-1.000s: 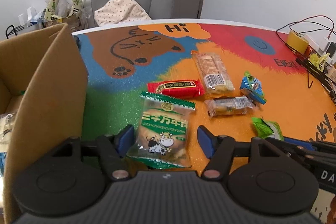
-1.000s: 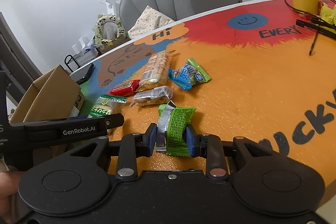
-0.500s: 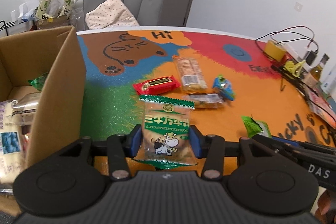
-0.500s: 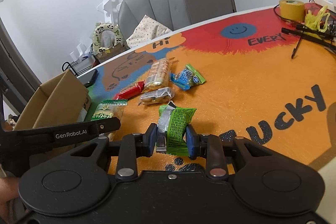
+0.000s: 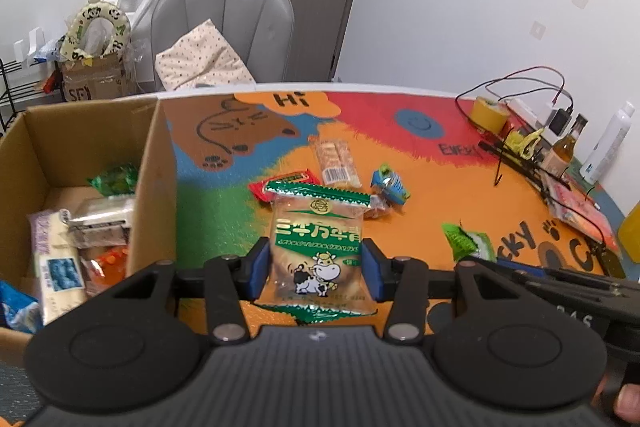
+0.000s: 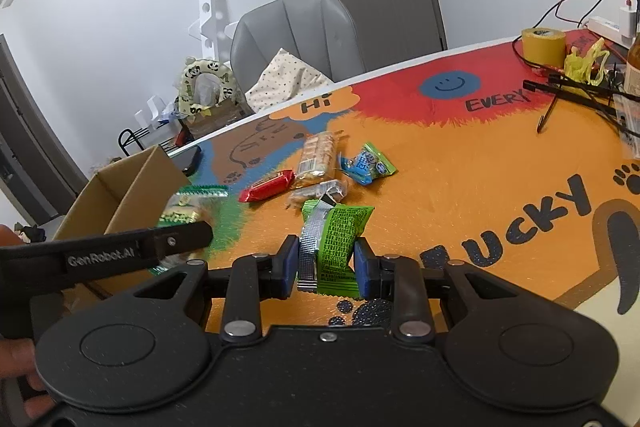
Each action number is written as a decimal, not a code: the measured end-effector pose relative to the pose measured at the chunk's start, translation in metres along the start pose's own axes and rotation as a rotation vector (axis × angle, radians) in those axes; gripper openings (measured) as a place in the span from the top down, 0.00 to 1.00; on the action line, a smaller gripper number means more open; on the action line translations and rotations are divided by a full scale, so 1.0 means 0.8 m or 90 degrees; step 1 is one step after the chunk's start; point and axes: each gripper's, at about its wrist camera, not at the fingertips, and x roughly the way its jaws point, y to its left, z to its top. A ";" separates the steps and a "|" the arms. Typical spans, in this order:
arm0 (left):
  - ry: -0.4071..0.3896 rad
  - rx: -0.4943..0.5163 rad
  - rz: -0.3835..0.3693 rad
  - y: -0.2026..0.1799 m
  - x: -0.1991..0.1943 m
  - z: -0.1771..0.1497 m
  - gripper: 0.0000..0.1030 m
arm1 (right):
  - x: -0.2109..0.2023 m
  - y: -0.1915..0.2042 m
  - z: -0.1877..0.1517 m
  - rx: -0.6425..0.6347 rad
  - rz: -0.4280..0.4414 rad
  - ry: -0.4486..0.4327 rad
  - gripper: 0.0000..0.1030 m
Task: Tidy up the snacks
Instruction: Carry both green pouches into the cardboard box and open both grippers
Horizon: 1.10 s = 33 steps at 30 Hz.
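Note:
My left gripper (image 5: 316,269) is shut on a clear snack bag with a green top and a cow picture (image 5: 317,239), held above the table beside the open cardboard box (image 5: 154,163). The box holds several snacks (image 5: 60,251). My right gripper (image 6: 327,261) is shut on a green snack packet (image 6: 338,237), lifted over the orange part of the mat. On the table lie a red bar (image 6: 267,185), a long cracker pack (image 6: 318,157), a small clear pack (image 6: 320,191) and a blue packet (image 6: 366,163).
A grey chair (image 5: 224,23) with a cushion stands behind the table. Cables, a yellow tape roll (image 6: 543,45), bottles (image 5: 564,147) and black tools lie at the table's right side. A phone (image 6: 190,161) lies by the box.
My left gripper closed on the cow bag and lifted it up, nearer the box. My right gripper rose with the green packet held.

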 end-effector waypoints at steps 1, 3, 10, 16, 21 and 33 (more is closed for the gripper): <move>-0.004 0.001 -0.001 0.000 -0.004 0.001 0.55 | -0.003 0.001 -0.001 0.000 0.000 -0.002 0.73; -0.013 0.002 -0.002 0.001 -0.014 0.004 0.55 | -0.007 0.002 -0.001 -0.001 0.001 -0.007 0.73; -0.036 0.006 -0.004 0.008 -0.041 0.011 0.55 | -0.020 0.017 0.001 -0.009 0.003 -0.023 0.73; -0.051 -0.002 0.004 0.025 -0.057 0.016 0.55 | -0.021 0.030 0.005 -0.017 0.006 -0.026 0.73; -0.068 -0.017 0.021 0.050 -0.073 0.023 0.55 | -0.019 0.041 0.008 -0.025 0.015 -0.029 0.73; -0.080 -0.059 0.066 0.120 -0.089 0.041 0.55 | -0.004 0.091 0.028 -0.058 0.048 -0.032 0.73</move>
